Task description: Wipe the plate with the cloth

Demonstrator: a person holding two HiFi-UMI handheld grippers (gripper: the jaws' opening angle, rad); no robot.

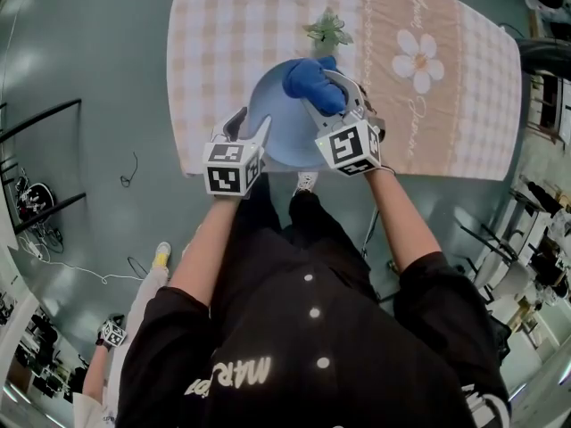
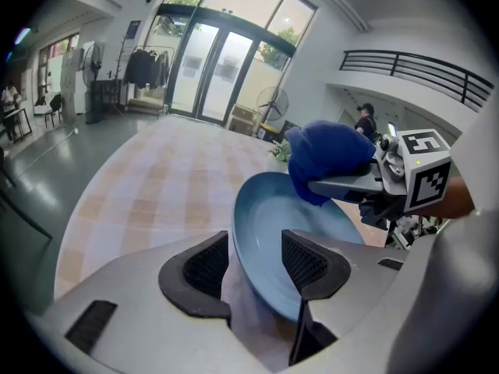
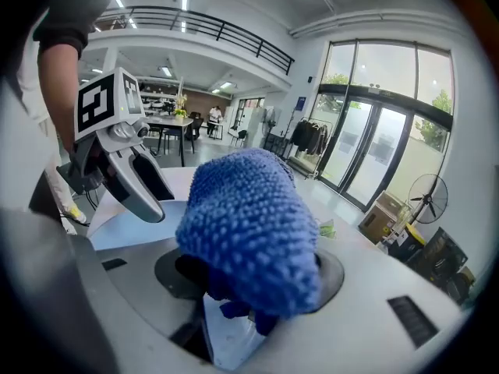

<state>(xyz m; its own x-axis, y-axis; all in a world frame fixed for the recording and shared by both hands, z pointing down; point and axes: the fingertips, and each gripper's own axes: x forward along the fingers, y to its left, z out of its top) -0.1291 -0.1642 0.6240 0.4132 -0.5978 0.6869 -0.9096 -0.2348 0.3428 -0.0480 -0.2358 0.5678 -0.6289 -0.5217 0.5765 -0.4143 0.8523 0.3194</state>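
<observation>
A light blue plate (image 1: 278, 114) lies near the front edge of the checked tablecloth (image 1: 214, 43). My left gripper (image 1: 253, 121) is at the plate's near-left rim. In the left gripper view the plate (image 2: 273, 209) has its rim between the open jaws of the left gripper (image 2: 253, 259), and a narrow gap shows beside the left pad. My right gripper (image 1: 323, 92) is shut on a bunched blue cloth (image 1: 308, 80) held over the plate's far right part. The cloth (image 3: 249, 224) fills the right gripper view and hides the pads of the right gripper (image 3: 249, 275).
A small green leafy sprig (image 1: 327, 30) lies just beyond the plate. A white flower print (image 1: 419, 59) marks the tablecloth to the right. The table's near edge runs just under both grippers. Another person stands at the lower left on the grey floor with a marker cube (image 1: 111, 333).
</observation>
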